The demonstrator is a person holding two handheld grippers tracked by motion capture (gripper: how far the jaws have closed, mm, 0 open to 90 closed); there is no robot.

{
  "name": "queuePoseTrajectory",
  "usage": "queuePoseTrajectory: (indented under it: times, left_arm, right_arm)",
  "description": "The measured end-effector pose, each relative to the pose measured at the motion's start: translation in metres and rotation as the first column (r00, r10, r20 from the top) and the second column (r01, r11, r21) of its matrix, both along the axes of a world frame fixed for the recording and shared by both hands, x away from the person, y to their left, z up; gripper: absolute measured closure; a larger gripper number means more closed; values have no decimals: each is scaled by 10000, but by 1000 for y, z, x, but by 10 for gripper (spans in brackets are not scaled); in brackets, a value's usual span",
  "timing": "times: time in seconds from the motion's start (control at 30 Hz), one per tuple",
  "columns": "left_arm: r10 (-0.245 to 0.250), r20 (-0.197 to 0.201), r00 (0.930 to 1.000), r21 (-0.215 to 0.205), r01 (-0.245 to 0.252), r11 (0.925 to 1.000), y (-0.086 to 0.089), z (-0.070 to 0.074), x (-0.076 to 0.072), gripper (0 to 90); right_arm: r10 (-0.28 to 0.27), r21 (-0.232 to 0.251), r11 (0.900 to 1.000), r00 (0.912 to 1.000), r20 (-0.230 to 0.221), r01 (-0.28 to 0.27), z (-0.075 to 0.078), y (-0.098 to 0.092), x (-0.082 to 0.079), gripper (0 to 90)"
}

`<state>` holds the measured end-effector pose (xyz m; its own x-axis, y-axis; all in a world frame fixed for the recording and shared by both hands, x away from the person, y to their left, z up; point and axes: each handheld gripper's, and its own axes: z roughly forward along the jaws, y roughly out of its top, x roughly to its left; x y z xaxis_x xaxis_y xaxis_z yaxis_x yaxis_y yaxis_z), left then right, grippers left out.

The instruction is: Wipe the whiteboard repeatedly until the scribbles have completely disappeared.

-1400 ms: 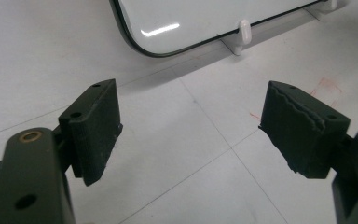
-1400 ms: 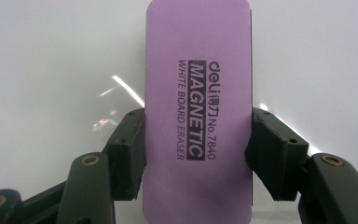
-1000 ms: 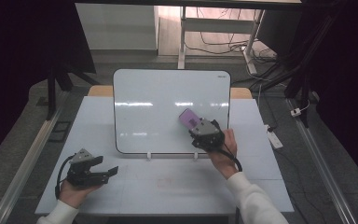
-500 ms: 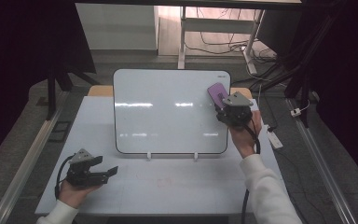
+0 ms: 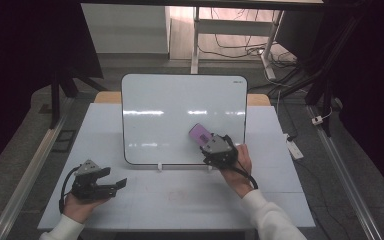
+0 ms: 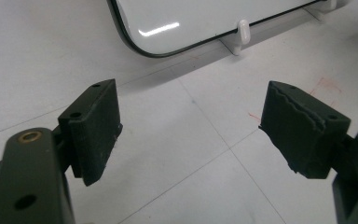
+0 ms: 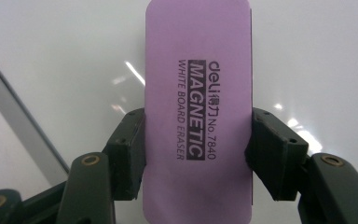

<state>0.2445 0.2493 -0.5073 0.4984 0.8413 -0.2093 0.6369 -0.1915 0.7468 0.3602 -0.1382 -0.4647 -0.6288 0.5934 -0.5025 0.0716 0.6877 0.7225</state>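
Eraser point(image 7: 198, 116), purple magnetic, clenched in right gripper point(image 5: 219, 148) fingers, flat on whiteboard point(image 5: 180, 107) lower right. Step: wiping. Next: sweep across, keep pressure. Left gripper point(image 5: 97, 181) fingers released, idle on table point(image 5: 180, 200).

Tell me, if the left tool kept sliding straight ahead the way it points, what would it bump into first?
Probably the whiteboard: the left tool, open with nothing in it, points over bare table toward the board's lower edge and its white foot. Depth is hard to judge.
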Motion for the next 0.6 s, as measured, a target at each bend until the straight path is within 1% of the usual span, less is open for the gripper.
queuePoseTrajectory:
  times: [0.07,0.13,0.17,0.23,0.3,0.33,0.37,0.43,0.47,0.5,0.53,0.6]
  left_arm:
    - [18,22,10000,11,-18,10000,0,0,0,204]
    - [16,13,10000,-11,-16,10000,1,0,0,204]
    - [19,8,10000,-4,-19,10000,0,0,0,204]
    - [5,-5,10000,-7,-5,10000,0,0,0,204]
    - [7,16,10000,-2,-7,10000,0,0,0,204]
    - [26,17,10000,-5,-26,10000,1,0,0,204]
    - [24,8,10000,-26,-24,10000,1,0,0,204]
    - [26,2,10000,-24,-26,10000,1,0,0,204]
    - [23,3,10000,-16,-23,10000,1,0,0,204]
    - [10,9,10000,-11,-10,10000,0,0,0,204]
    - [1,17,10000,-11,-1,10000,0,0,0,204]
    - [25,32,10000,-16,-25,10000,0,1,0,204]
  right_arm:
    - [-361,239,9991,9993,127,358,10,-9,8,409]
    - [-831,704,9941,9965,102,822,22,-20,19,408]
    - [-1062,934,9901,9943,118,1047,28,-26,24,408]
    - [-1543,1377,9788,9880,115,1513,40,-37,35,408]
    - [-1927,1573,9697,9810,237,1867,48,-46,42,408]
    - [-2093,1631,9657,9774,286,2021,51,-50,45,408]
    - [-2223,1827,9594,9747,218,2148,54,-54,47,408]
    - [-2333,2079,9516,9724,95,2263,57,-60,50,408]
    - [-2302,2145,9508,9731,56,2236,57,-61,51,408]
    - [-2306,2054,9528,9730,97,2237,56,-61,49,408]
    - [-2202,1920,9575,9755,39,2154,54,-58,46,408]
    - [-1810,1871,9652,9831,-262,1827,48,-53,40,408]
